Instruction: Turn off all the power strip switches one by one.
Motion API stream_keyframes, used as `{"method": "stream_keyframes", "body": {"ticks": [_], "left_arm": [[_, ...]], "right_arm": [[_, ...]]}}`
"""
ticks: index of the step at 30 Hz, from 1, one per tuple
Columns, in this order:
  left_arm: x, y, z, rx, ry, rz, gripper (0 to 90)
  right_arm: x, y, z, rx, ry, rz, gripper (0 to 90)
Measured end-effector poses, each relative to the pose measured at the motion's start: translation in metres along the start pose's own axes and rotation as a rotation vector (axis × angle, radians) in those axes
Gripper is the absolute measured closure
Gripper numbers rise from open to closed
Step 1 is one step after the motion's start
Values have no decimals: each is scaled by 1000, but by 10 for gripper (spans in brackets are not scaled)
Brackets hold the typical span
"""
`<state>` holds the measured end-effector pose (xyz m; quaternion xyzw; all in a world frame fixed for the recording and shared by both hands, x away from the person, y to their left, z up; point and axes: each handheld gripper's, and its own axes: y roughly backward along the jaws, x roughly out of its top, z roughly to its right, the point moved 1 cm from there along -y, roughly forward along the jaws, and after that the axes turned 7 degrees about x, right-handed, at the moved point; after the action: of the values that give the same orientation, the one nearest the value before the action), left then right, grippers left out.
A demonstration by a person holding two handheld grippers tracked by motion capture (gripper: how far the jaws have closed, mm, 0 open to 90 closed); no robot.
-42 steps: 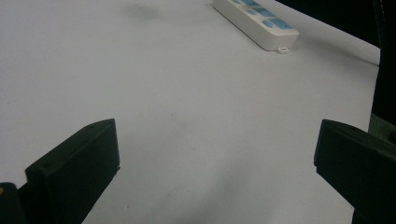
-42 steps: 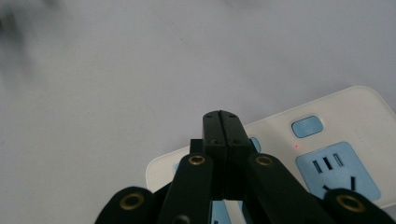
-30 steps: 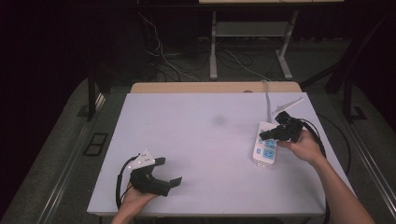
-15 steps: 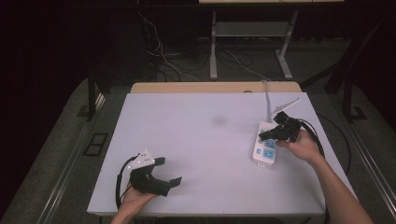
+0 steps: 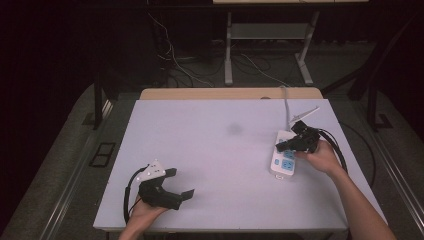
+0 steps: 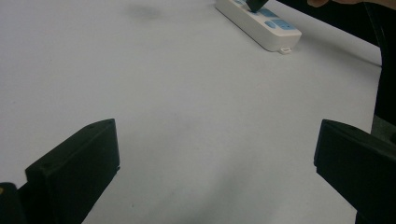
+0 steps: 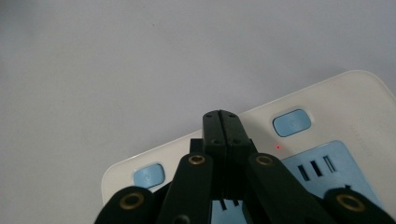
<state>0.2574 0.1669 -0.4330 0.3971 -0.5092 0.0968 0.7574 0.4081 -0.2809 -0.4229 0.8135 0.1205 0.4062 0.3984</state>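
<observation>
A white power strip with blue sockets lies at the table's right side, its cord running toward the far edge. My right gripper is over it with its jaws shut and nothing between them. In the right gripper view the shut tips sit over the power strip between two blue buttons, beside a small red light. I cannot tell whether the tips touch the strip. My left gripper rests near the front left edge, open and holding nothing. From the left gripper the power strip lies far off.
The white table has a wooden strip along its far edge. A faint dark smudge marks the middle back. Cables trail from the right gripper over the table's right edge. The floor behind holds wires and a metal stand.
My right gripper has shifted a touch over the power strip. The left gripper has kept still.
</observation>
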Motion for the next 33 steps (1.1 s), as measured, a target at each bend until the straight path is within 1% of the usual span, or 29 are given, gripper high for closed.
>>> {"method": "stream_keyframes", "body": {"ticks": [10,13,15,19,22,25,30,32,33], "left_arm": [[0,-1,2,-2,0,-1,0],[0,-1,2,-3,-3,-3,0],[0,-1,2,-4,-5,-5,0],[1,-1,2,-3,-10,-5,0],[0,0,3,-1,-8,-1,0],[0,0,3,-4,-10,-3,0],[0,-1,1,-4,-8,-8,0],[1,-1,1,-5,-8,-5,0],[1,-1,2,-5,-8,-3,0]], "right_arm": [[0,-1,-3,-13,17,-2,900],[-1,-1,-2,-10,18,8,900],[-3,-1,-4,-23,28,20,900],[-5,-3,-6,-41,28,27,900],[-4,-3,-9,-60,42,19,900],[-4,-3,-8,-59,35,22,900],[-5,-3,-9,-62,38,30,900],[-6,-3,-10,-69,41,32,900],[-6,-2,-10,-75,41,25,900]]}}
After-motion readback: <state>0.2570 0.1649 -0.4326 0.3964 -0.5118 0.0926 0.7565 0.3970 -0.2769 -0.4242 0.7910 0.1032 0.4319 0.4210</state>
